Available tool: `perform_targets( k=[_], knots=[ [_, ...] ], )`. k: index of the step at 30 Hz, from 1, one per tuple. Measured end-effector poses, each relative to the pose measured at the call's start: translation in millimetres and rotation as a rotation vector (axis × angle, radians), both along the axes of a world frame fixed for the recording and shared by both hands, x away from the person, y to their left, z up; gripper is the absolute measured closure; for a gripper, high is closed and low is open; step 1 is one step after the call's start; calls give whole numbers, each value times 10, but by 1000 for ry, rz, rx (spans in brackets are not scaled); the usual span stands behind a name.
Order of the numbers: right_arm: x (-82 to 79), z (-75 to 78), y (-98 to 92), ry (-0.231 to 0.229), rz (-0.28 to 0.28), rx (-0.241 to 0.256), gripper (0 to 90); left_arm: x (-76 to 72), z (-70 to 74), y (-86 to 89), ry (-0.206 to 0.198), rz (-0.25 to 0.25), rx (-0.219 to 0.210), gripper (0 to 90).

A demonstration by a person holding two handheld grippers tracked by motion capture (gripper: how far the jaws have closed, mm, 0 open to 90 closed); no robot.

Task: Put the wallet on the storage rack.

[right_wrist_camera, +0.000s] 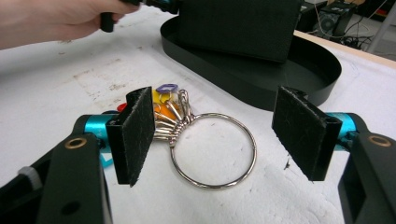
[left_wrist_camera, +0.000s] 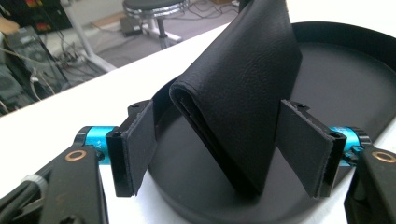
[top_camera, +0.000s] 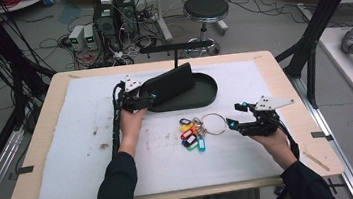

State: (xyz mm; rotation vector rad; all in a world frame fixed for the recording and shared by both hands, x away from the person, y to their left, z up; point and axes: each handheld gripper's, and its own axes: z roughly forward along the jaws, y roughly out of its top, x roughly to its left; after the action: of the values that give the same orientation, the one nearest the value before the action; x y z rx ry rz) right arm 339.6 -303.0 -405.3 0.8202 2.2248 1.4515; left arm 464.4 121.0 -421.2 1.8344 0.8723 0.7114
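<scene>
A black oval tray (top_camera: 208,92) lies at the far middle of the white mat. A black leather wallet (top_camera: 169,85) stands on its edge in the tray. My left gripper (top_camera: 151,96) is open at the tray's left end. In the left gripper view the wallet's (left_wrist_camera: 243,88) folded edge sits between the pads (left_wrist_camera: 140,144), with a gap on each side. A metal key ring (top_camera: 213,124) with several coloured tags (top_camera: 191,134) lies on the mat in front of the tray. My right gripper (top_camera: 235,115) is open just right of the ring. The ring (right_wrist_camera: 215,149) lies on the mat between its jaws, untouched.
The white foam mat (top_camera: 85,155) covers most of the wooden table (top_camera: 41,125). A black T-shaped stand (top_camera: 176,46) rises at the far edge. A stool (top_camera: 206,9), computers (top_camera: 109,16) and cables sit on the floor beyond. Black frame posts flank the table.
</scene>
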Motion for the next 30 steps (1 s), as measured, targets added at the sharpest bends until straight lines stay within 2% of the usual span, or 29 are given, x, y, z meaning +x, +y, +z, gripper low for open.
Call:
perform_targets(
  k=[1, 3, 4, 5, 7, 10, 13, 15, 19, 23, 30],
  knots=[
    [8, -1, -11, -3, -4, 1, 306, -40, 10, 16, -4, -2, -13, 298],
    [13, -1, -27, -1, -12, 5, 306, -102, 46, 56, 21, -21, -42, 298],
    [17, -2, -34, 3, -16, 8, 306, -142, 64, 73, 22, -28, -54, 298],
    [23, -5, -43, 7, -21, 10, 306, -197, 79, 85, 5, -30, -62, 298],
    [44, -15, -59, 12, -31, 11, 307, -304, 123, 112, -20, -47, -62, 298],
    [84, -33, -71, 27, -55, 15, 307, -458, 177, 159, -23, -78, -82, 298],
    [129, -62, -58, 42, -67, 7, 307, -619, 211, 210, -36, -108, -77, 291],
    [153, -79, -44, 50, -75, 0, 307, -715, 223, 240, -29, -128, -72, 272],
    [198, -109, -28, 59, -102, -11, 294, -896, 215, 318, -23, -158, -94, 251],
    [243, -140, -24, 73, -125, -17, 293, -1033, 200, 406, -19, -168, -92, 249],
    [294, -191, 12, 86, -145, -46, 300, -1218, 174, 575, -16, -152, -93, 233]
  ],
)
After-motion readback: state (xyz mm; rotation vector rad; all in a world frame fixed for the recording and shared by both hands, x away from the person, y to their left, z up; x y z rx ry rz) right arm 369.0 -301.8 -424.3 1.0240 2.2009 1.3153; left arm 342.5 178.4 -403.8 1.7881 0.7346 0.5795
